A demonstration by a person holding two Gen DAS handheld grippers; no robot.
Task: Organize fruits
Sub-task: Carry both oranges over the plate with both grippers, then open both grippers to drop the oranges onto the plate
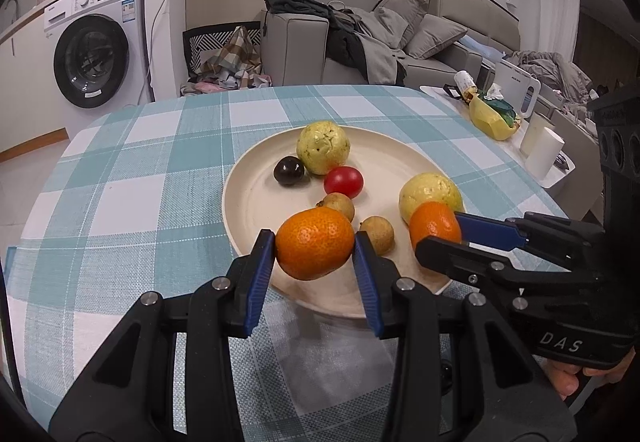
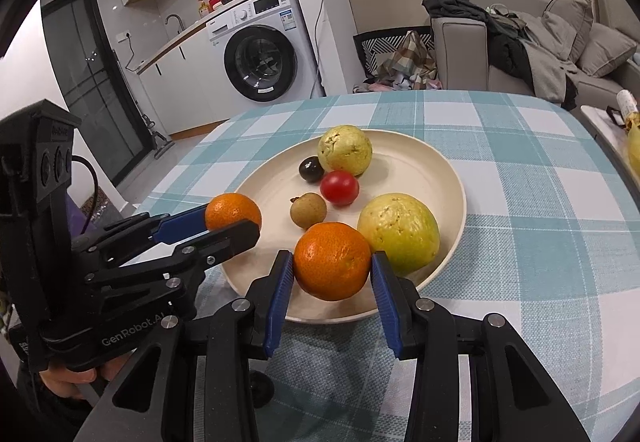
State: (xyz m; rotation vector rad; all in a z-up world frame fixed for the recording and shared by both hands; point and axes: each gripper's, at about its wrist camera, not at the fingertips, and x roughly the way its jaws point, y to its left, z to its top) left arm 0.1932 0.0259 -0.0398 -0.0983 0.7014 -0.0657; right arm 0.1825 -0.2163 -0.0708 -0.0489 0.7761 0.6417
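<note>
My left gripper [image 1: 314,247] is shut on an orange [image 1: 314,244], held just above the near rim of a cream plate [image 1: 248,210]. My right gripper [image 2: 332,262] is shut on a second orange [image 2: 332,260] over the same plate [image 2: 420,178], beside a yellow-green guava [image 2: 398,232]. Each view shows the other gripper from the side: the right gripper [image 1: 440,234] at the right, the left gripper [image 2: 232,224] at the left. On the plate lie another guava [image 1: 323,147], a dark round fruit [image 1: 289,171], a red tomato [image 1: 343,182] and two brown longans [image 1: 340,205].
The plate sits on a round table with a teal checked cloth [image 1: 160,170]. A low white table [image 1: 516,146] to the right carries a yellow bag and white cups. A washing machine [image 1: 96,54] and a grey sofa [image 1: 400,42] stand beyond.
</note>
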